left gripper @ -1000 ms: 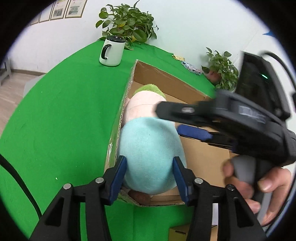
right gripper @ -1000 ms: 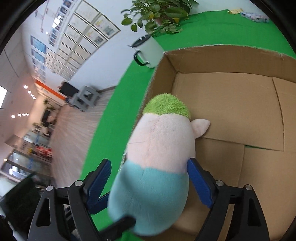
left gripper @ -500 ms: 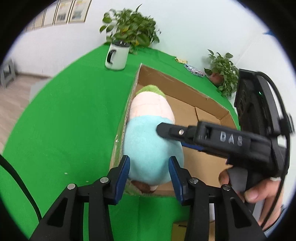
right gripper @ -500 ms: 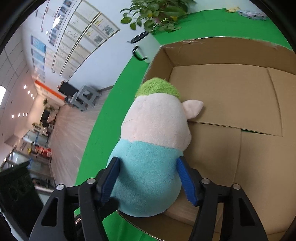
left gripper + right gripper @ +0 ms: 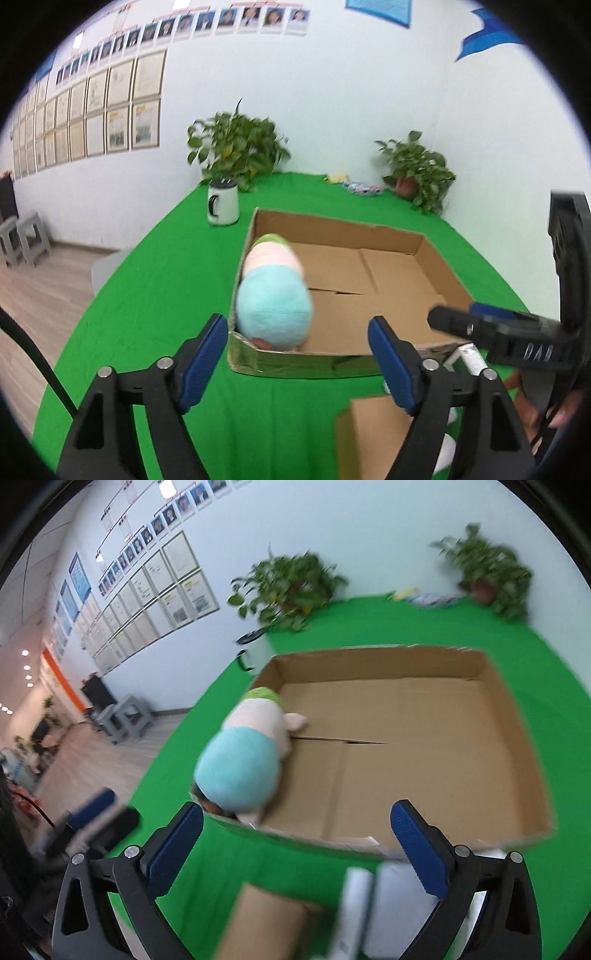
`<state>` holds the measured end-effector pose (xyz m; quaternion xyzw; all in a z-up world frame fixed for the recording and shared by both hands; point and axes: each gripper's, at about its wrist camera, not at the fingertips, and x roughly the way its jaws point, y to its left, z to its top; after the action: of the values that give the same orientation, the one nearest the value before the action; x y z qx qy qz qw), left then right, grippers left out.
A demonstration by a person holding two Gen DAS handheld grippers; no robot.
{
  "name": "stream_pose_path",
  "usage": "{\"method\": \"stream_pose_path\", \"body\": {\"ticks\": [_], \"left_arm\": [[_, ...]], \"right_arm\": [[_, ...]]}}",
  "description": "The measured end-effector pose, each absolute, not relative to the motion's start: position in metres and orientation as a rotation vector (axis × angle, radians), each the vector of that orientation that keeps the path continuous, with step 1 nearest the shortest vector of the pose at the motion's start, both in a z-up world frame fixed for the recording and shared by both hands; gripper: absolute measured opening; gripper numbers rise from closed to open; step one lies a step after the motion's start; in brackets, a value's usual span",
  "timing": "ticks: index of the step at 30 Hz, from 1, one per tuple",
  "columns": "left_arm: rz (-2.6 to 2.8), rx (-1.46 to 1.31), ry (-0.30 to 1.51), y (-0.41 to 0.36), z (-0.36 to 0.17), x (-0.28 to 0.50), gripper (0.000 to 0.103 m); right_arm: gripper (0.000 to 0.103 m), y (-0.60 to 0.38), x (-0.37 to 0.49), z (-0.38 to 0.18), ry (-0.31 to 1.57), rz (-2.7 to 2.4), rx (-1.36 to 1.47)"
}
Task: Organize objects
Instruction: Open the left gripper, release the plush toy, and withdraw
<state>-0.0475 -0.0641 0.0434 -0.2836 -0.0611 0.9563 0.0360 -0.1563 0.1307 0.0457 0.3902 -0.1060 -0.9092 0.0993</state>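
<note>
Left gripper [image 5: 297,354] and right gripper [image 5: 295,840]: jaws have just been opening, now spread wide, nothing between them. Plush toy [image 5: 273,295] lies free in cardboard box [image 5: 439,258], against its left wall at near corner. Box sits on green counter [image 5: 155,280]; white mug [image 5: 222,203] near counter's far left edge.

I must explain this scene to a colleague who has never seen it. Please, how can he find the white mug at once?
Start at the green table and its open cardboard box. Past the box's far left corner, apart from it, the white mug stands upright before the larger potted plant. Nothing else there is white, and a black handle marks its side.
</note>
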Motion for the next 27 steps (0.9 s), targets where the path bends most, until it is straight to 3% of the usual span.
{"method": "stream_pose_path", "body": {"ticks": [11, 27], "left_arm": [[2.925, -0.751, -0.011, 0.004, 0.047, -0.016, 0.079], [2.902, -0.867, 0.024, 0.024, 0.033, 0.001, 0.079]], "right_arm": [[0.102, 0.186, -0.038, 0.045, -0.139, -3.015, 1.042], [0.102, 0.198, 0.006, 0.026, -0.11, -3.017, 1.022]]}}
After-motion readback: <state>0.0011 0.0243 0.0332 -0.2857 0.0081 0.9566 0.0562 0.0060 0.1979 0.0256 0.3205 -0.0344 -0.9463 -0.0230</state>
